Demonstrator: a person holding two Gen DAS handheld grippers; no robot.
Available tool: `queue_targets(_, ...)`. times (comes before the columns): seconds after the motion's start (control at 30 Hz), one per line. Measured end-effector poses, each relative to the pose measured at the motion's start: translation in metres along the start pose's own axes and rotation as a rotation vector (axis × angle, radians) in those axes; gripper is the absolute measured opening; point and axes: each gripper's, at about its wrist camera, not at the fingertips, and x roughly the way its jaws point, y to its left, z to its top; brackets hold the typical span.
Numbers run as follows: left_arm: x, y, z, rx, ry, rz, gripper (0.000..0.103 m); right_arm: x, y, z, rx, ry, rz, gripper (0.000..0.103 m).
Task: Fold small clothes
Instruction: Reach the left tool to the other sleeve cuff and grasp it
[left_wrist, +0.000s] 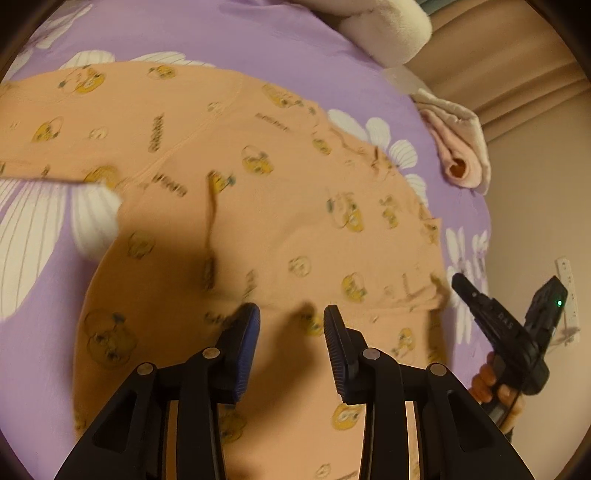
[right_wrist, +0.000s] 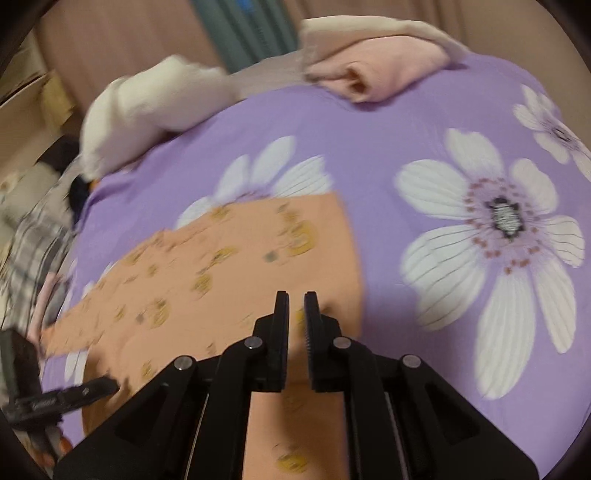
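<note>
With the orange garment (left_wrist: 258, 206) spread flat on the purple bedsheet (right_wrist: 388, 122), keep your right tool (right_wrist: 296, 306) pinched nearly closed on its near hem, close your half-open left tool (left_wrist: 291, 325) onto cloth, then lift both evenly

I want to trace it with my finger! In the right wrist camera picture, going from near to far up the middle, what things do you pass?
Right gripper → orange garment → purple flowered bedsheet → folded pink cloth at the far edge.
</note>
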Motion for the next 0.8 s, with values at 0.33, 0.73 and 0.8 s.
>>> queue_targets(0.33, -0.063, 0.036, -0.013, -0.044, -0.096, 0.039, 0.058, -0.003, 0.011, -0.034, -0.086, 0.110, -0.093, 0.026)
queue_targets(0.73, -0.171, 0.199, -0.003, -0.482, -0.420, -0.020, 0.065, -0.055, 0.054, -0.060, -0.125, 0.026, 0.024, 0.036)
queue_targets(0.8, -0.182, 0.223, -0.002, -0.549, -0.476, -0.038, 0.065, -0.058, 0.061, -0.065, -0.139, 0.021, 0.026, 0.036)
